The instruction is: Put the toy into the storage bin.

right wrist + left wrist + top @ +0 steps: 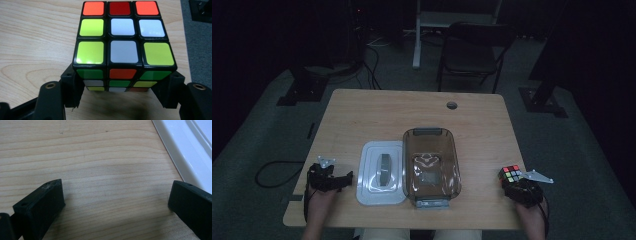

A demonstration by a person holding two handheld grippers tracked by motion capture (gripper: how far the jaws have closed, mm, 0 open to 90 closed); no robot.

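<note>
A scrambled puzzle cube (510, 174) sits near the table's right edge. My right gripper (513, 183) is shut on it. In the right gripper view the two black jaws press the lower layers of the cube (123, 37) from both sides, and its top face shows yellow, white, orange and red tiles. My left gripper (347, 178) lies low over the wood at the left, open with nothing between its fingers. In the left gripper view the gripper (116, 200) frames bare wood.
A clear brown-tinted container (432, 133) stands in the middle of the wooden table (412, 107), with a white lid (368, 150) lying beside it on the left; the lid's edge (180, 150) is near my left gripper. A cable hole (452, 105) is at the back. A chair (472, 50) stands beyond the table.
</note>
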